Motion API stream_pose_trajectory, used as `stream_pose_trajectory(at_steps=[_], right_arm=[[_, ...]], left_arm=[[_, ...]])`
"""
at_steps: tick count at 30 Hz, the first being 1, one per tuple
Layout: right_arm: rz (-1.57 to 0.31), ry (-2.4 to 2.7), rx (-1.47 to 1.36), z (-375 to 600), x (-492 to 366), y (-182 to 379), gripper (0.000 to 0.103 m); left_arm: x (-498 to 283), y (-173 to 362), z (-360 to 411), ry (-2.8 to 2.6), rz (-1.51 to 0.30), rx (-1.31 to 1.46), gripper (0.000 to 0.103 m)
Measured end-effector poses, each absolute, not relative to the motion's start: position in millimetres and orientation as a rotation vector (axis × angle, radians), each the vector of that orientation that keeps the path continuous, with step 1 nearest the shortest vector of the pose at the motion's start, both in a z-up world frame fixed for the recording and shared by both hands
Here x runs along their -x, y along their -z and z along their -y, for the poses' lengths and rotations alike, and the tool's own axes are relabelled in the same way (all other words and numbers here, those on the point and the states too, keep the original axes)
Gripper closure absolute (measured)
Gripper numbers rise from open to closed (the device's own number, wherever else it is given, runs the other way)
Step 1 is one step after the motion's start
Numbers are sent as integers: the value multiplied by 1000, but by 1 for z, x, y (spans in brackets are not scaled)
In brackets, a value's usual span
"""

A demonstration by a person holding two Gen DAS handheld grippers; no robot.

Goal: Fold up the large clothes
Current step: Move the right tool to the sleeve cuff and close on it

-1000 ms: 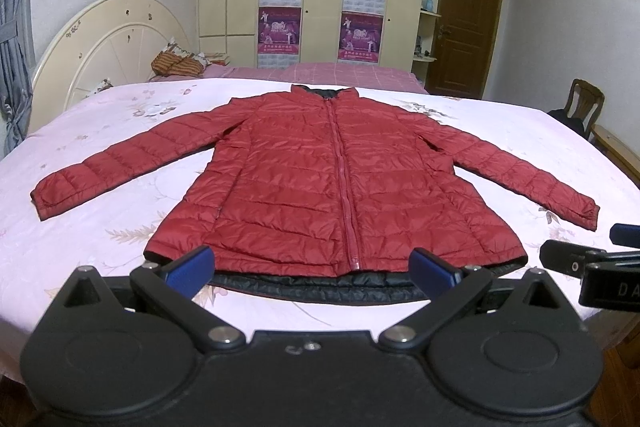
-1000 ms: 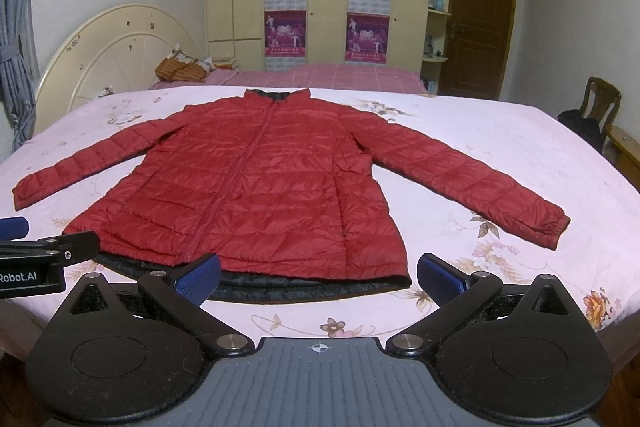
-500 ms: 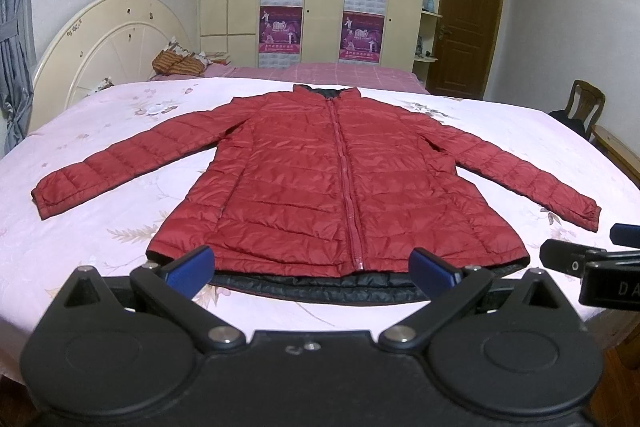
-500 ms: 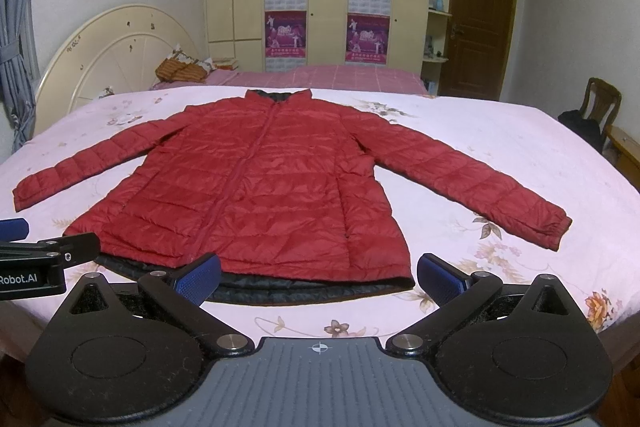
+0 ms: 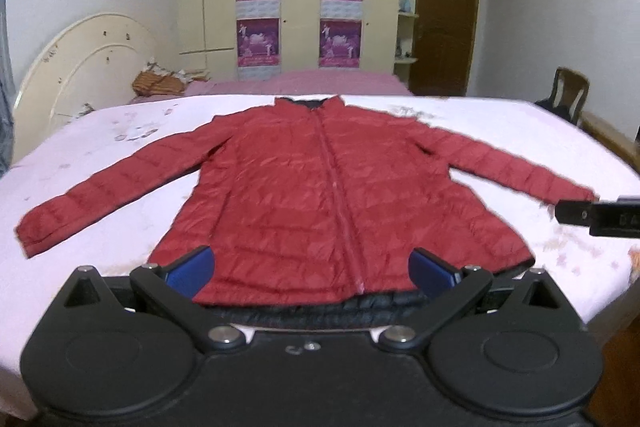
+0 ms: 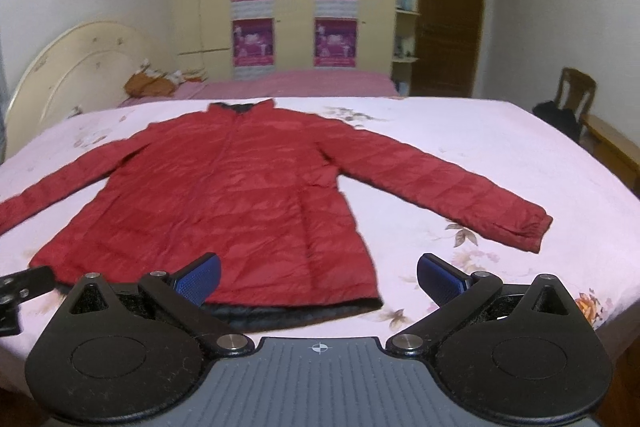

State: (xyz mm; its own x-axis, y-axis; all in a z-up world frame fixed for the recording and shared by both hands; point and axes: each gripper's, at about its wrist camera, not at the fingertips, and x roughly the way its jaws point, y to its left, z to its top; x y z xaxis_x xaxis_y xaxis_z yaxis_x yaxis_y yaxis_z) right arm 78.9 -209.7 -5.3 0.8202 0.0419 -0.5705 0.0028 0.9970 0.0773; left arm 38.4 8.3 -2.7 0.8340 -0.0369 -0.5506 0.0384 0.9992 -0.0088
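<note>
A red quilted jacket [image 5: 320,199] lies flat, front up and zipped, on the pink floral bed [image 5: 100,155], sleeves spread out, black lining showing at the hem. It also shows in the right wrist view [image 6: 240,195]. My left gripper [image 5: 312,273] is open and empty, hovering over the hem's middle. My right gripper [image 6: 318,277] is open and empty over the hem's right corner. The right sleeve cuff [image 6: 528,227] lies to the right of it. Each gripper's body shows at the edge of the other's view.
The bed's cream headboard [image 5: 80,67] is at the far left, with an orange bundle [image 5: 156,83] beside it. A wardrobe with purple posters [image 5: 300,11], a brown door [image 5: 444,23] and a wooden chair [image 5: 568,99] stand beyond the bed.
Both grippers have moved forward over the near edge of the bed, closer to the jacket's hem. The jaws stay open. The jacket has not moved.
</note>
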Motion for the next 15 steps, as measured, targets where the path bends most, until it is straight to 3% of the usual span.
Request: stream_pose_trajectory(at_steps=[15], right_arm=[[-553, 269, -364, 322, -178, 43, 1]], left_arm=[[-176, 26, -23, 207, -633, 122, 0]])
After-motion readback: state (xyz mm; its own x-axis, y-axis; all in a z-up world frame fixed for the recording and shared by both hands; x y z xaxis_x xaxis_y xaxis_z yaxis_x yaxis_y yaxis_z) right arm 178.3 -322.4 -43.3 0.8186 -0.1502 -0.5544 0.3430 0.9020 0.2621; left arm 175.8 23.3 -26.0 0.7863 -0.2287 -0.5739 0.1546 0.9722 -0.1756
